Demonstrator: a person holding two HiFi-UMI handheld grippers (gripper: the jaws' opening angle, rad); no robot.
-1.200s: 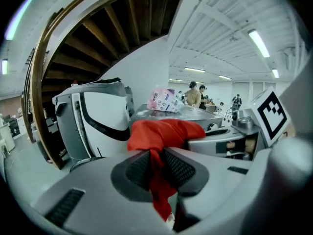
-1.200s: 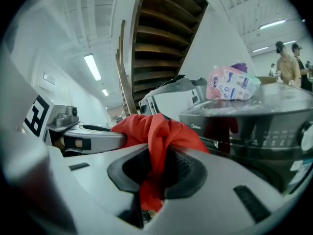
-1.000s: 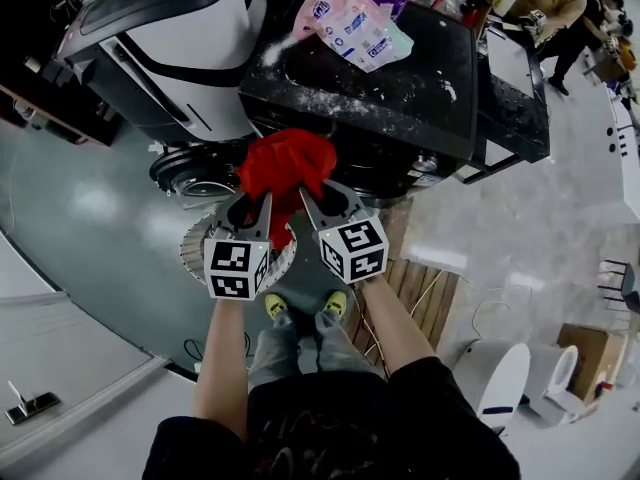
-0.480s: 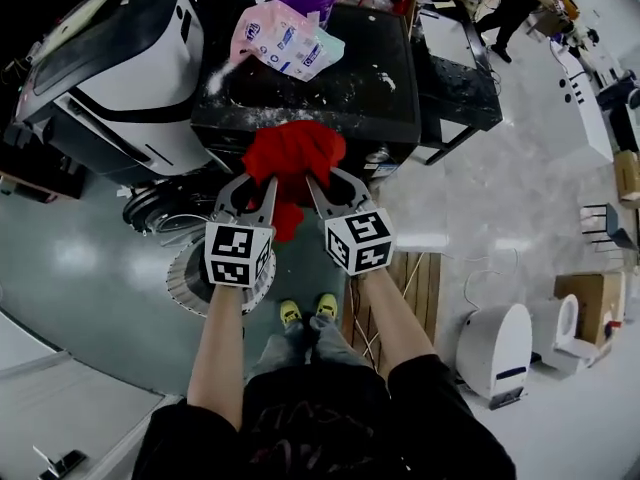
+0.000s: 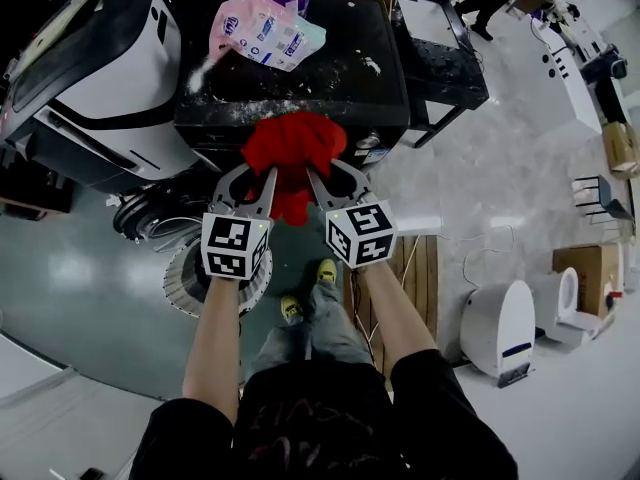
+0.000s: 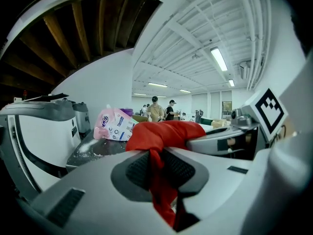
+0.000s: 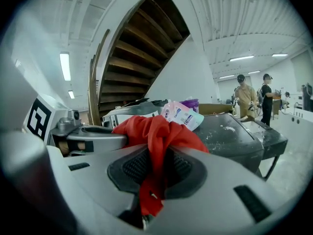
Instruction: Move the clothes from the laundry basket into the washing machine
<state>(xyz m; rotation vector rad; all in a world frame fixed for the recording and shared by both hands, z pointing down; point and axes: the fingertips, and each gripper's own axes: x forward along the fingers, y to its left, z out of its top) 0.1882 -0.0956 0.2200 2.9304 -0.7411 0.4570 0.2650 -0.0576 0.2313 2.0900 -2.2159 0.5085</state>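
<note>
The left gripper [image 5: 258, 180] is nearly closed, its ribbed pads pinching a fold of the crumpled red cloth garment [image 5: 293, 146]. The right gripper [image 5: 325, 180] pinches another fold just beside it in the same way. The garment hangs in the air between them, in front of the black, powder-dusted appliance top [image 5: 330, 63], with a tail drooping between the jaws. The round white slatted laundry basket [image 5: 185, 280] sits on the floor under the left forearm. The dark round port [image 5: 150, 213] low on the left is probably the washer's door. For a clean carry, both pinches should stay firm and close together. The tail should ride clear of edges, and the jaws should open only once the bundle is inside the drum.
</note>
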